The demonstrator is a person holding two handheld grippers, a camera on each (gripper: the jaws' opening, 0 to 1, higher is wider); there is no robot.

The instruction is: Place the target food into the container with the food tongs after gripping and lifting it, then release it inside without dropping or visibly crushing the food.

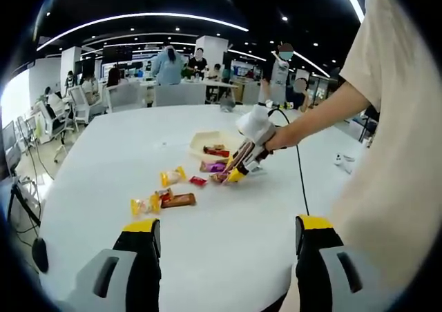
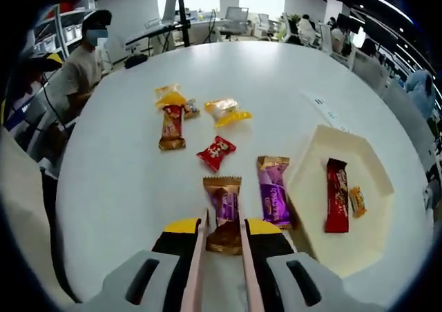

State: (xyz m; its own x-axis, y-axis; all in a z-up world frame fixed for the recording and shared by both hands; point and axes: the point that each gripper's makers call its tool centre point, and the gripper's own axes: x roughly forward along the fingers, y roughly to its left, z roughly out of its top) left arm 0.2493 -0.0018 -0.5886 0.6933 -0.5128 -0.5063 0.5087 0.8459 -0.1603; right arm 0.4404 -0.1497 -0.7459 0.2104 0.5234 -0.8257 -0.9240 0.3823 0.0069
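Note:
My right gripper (image 2: 222,228) is shut on a pair of food tongs (image 2: 196,264). The tongs' two pale blades straddle the near end of a brown-and-purple wrapped candy (image 2: 222,201) lying on the white table. To its right stands the cream tray (image 2: 314,163), holding a dark red bar (image 2: 336,195) and a small orange candy (image 2: 357,201). In the left gripper view, the right gripper (image 1: 235,174) is held low over the snacks beside the tray (image 1: 200,141). My left gripper (image 1: 228,228) hangs open above the near table with nothing between its jaws.
Loose snacks lie on the table (image 2: 124,181): a purple pack (image 2: 275,191), a red candy (image 2: 216,152), a brown bar (image 2: 171,127) and yellow packs (image 2: 228,110). A cable (image 1: 300,181) trails from the right gripper. People sit at desks beyond the table.

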